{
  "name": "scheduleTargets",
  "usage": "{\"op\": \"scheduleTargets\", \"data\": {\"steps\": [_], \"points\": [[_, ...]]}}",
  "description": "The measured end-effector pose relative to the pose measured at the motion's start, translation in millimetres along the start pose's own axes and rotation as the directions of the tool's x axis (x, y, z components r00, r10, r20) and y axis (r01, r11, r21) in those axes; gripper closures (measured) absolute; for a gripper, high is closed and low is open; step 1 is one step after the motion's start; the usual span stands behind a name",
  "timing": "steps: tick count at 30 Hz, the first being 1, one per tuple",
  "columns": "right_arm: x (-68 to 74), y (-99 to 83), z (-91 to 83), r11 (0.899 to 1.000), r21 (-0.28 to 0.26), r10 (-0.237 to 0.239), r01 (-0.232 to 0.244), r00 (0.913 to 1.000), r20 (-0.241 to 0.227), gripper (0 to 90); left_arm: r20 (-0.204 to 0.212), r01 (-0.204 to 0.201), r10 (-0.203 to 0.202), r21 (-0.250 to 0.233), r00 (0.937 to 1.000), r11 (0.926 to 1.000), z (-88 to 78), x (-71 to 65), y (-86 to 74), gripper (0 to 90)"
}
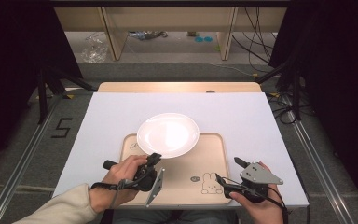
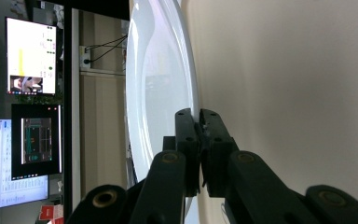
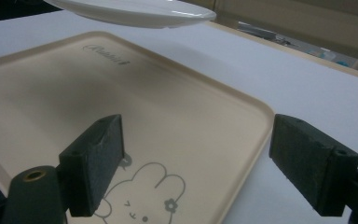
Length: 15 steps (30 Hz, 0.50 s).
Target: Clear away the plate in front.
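A white plate (image 1: 168, 134) hangs above the far half of a beige tray (image 1: 214, 158) printed with a rabbit drawing (image 1: 209, 183). My left gripper (image 1: 154, 158), turned on its side, is shut on the plate's near rim; in the left gripper view its jaws pinch the plate (image 2: 161, 79) edge-on. My right gripper (image 1: 227, 171) stands open at the tray's near right corner with nothing between its fingers (image 3: 98, 154). In the right gripper view the plate (image 3: 135, 11) floats clear above the tray (image 3: 177, 102).
The tray lies on a white table top (image 1: 242, 116) with a wooden strip at its far edge. Beyond the table are wooden legs, cables and a plastic bag (image 1: 93, 49) on the floor. Monitors (image 2: 30, 56) appear in the left gripper view.
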State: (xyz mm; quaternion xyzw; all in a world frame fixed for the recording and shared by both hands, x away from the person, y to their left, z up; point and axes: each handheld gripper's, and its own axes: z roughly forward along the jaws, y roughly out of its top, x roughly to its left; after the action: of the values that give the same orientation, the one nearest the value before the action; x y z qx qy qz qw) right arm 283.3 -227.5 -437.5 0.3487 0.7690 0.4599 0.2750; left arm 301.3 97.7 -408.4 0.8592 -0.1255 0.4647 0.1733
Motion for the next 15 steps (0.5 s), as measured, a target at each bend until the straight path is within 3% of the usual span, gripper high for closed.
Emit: {"op": "scheduleTargets", "data": {"steps": [15], "points": [[-0.3,-0.3,0.7,1.000,-0.011,0.005,-0.005,1.0000,-0.005,19.0,0.072,-0.021,0.023,-0.031,0.9972,0.9993,3.9,-16.3,8.2,86.7]]}}
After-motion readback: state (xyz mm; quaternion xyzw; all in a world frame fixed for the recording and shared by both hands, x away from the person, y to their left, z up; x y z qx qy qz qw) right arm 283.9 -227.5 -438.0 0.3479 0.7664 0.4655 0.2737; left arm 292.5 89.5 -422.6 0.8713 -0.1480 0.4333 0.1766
